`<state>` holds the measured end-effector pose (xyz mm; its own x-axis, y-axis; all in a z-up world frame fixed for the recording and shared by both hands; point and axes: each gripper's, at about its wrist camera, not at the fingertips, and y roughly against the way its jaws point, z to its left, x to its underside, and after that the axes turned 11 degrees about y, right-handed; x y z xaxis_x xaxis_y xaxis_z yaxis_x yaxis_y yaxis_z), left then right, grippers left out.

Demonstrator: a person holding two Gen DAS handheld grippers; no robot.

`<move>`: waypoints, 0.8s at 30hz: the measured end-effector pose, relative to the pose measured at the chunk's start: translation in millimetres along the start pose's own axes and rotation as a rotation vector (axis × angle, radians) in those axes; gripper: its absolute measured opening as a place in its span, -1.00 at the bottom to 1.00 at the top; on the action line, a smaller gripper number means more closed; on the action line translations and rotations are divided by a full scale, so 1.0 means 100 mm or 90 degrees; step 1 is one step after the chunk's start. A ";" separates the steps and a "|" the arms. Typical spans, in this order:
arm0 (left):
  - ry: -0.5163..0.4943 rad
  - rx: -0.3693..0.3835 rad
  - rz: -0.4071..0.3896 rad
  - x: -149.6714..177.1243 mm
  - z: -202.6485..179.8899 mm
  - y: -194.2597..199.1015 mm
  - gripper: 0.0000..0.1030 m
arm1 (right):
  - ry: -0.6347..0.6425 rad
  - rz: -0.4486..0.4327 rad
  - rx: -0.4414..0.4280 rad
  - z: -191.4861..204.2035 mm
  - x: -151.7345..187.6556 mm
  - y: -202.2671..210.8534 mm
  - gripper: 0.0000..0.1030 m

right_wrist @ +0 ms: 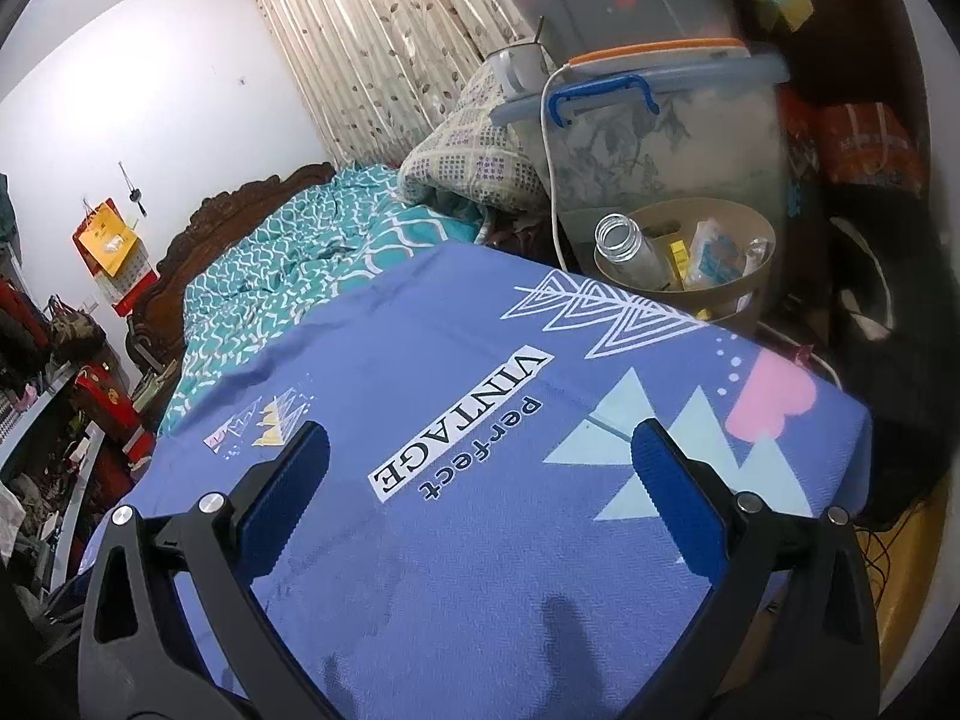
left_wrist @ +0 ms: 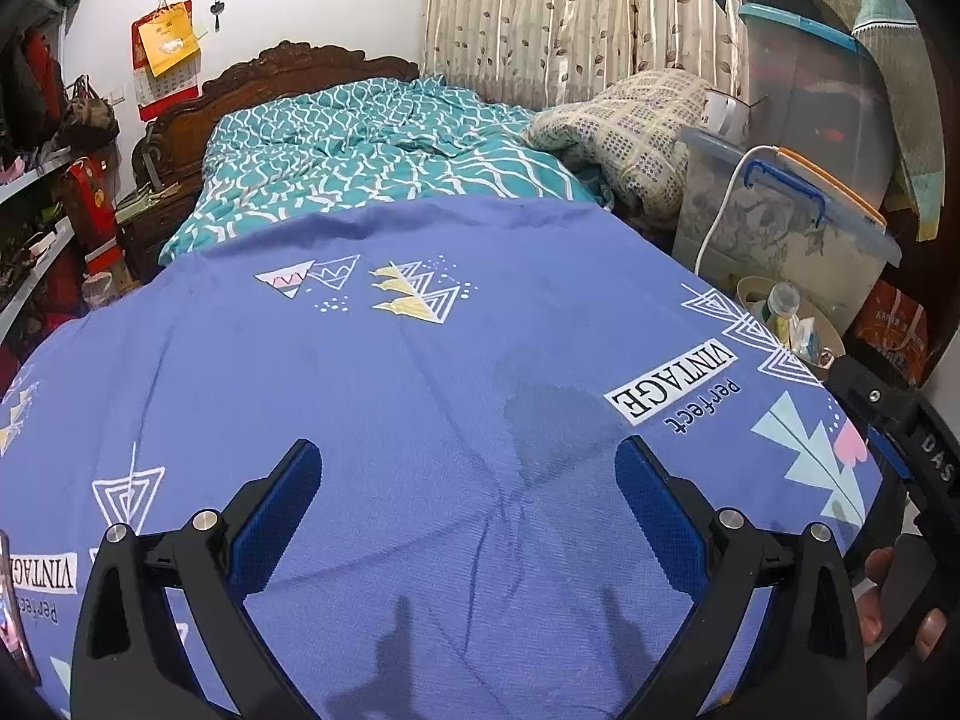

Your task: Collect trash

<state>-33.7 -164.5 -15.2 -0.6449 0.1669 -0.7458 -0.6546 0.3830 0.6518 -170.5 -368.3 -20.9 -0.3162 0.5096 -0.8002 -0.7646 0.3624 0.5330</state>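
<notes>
A tan trash bin (right_wrist: pixel 744 294) stands past the far right corner of the blue printed cloth (right_wrist: pixel 480 420). It holds an uncapped clear plastic bottle (right_wrist: pixel 630 249) and several wrappers. It also shows in the left wrist view (left_wrist: pixel 750 294) with the bottle (left_wrist: pixel 780 306) in it. My left gripper (left_wrist: pixel 468 456) is open and empty above the cloth, near a dark wet stain (left_wrist: pixel 558 426). My right gripper (right_wrist: pixel 480 438) is open and empty above the cloth, short of the bin. Part of the right gripper's body (left_wrist: pixel 912 456) shows at the right edge of the left wrist view.
A clear storage box with a blue handle (right_wrist: pixel 648 138) and a white cable (right_wrist: pixel 549 180) stand behind the bin. A bed with a teal quilt (left_wrist: pixel 372 156) and a patterned folded blanket (left_wrist: pixel 630 126) lies beyond. Cluttered shelves (left_wrist: pixel 42 228) line the left side.
</notes>
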 end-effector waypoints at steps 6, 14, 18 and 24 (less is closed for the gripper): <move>0.014 -0.009 -0.012 -0.06 0.15 0.03 0.84 | 0.017 0.004 -0.010 0.14 -0.01 -0.04 0.93; 0.023 -0.018 -0.010 -0.12 0.21 -0.01 0.84 | 0.021 0.019 -0.021 0.17 -0.02 -0.19 0.93; 0.026 -0.002 -0.006 -0.11 0.25 -0.08 0.84 | 0.011 0.032 -0.027 0.14 0.03 -0.24 0.93; 0.038 0.008 0.009 -0.06 0.42 -0.29 0.84 | -0.005 0.040 -0.013 0.00 0.05 -0.25 0.93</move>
<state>5.7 -138.3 -35.8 -0.6769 0.1189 -0.7264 -0.6400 0.3924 0.6606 -152.9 -375.3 -38.4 -0.3598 0.5377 -0.7625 -0.7541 0.3135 0.5770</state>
